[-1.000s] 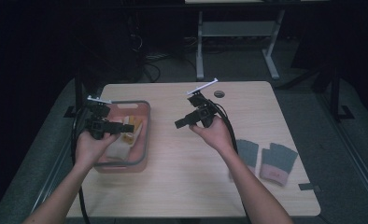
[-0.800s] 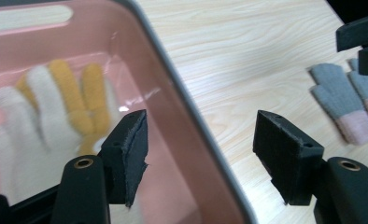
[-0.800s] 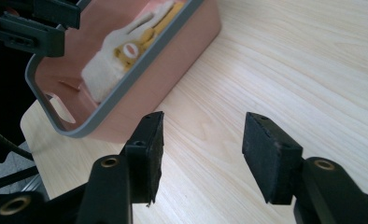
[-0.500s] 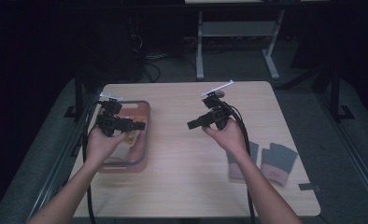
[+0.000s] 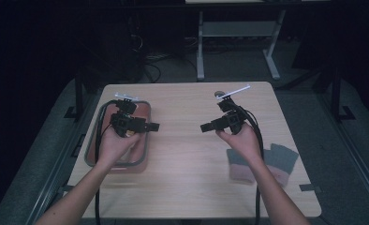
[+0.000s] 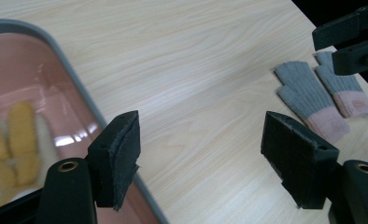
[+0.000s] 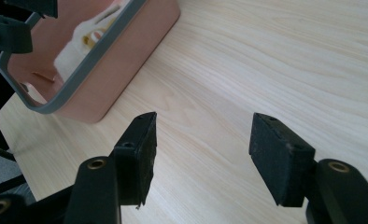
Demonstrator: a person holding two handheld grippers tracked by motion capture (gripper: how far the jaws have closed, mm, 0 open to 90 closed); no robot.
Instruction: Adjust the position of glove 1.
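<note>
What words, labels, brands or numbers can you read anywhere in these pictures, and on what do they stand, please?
No text can be read.
Gloves: a small tag on one pink cuff, too blurred to read.
Pink bin: no lettering seen on its wall or grey rim.
Table: bare wood grain, no marks.
Left gripper and right gripper: plain black, no print.

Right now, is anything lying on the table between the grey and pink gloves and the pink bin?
Nothing visible does. The gloves lie near the right edge and the bin sits at the left, with bare wooden table between them. The left gripper and right gripper, both open, hang above that stretch.
</note>
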